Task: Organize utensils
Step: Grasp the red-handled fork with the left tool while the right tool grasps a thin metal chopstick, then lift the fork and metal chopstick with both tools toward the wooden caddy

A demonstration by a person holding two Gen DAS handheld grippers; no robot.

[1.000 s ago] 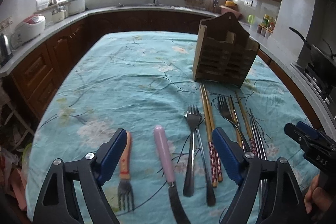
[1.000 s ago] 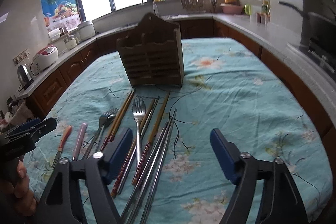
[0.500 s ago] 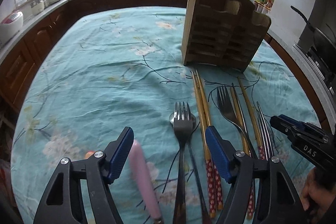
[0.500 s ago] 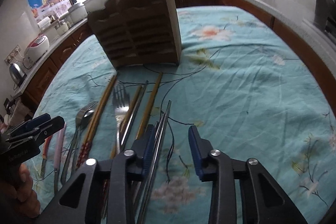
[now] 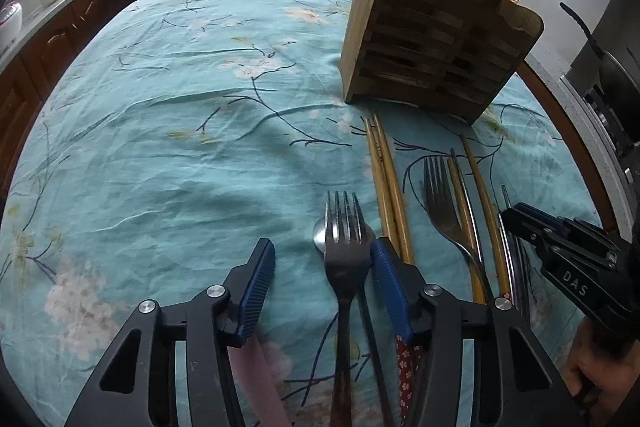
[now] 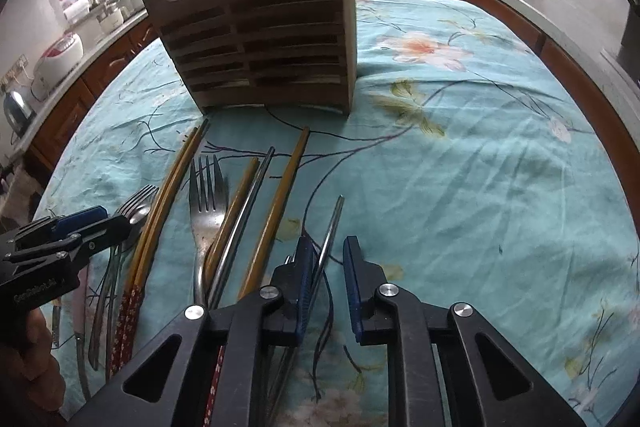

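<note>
1. Straddling a dark fork (image 5: 346,259), left gripper (image 5: 322,285) jaws have just been closing, not yet pinching; spoon beside it.
2. Right gripper (image 6: 326,279) jaws just narrowed round steel chopsticks (image 6: 330,239), small gap left, no grip.
3. Wooden chopsticks (image 6: 276,203), 2nd fork (image 6: 206,195) between grippers on table (image 6: 480,167); wooden holder (image 6: 264,39) upright behind.
</note>
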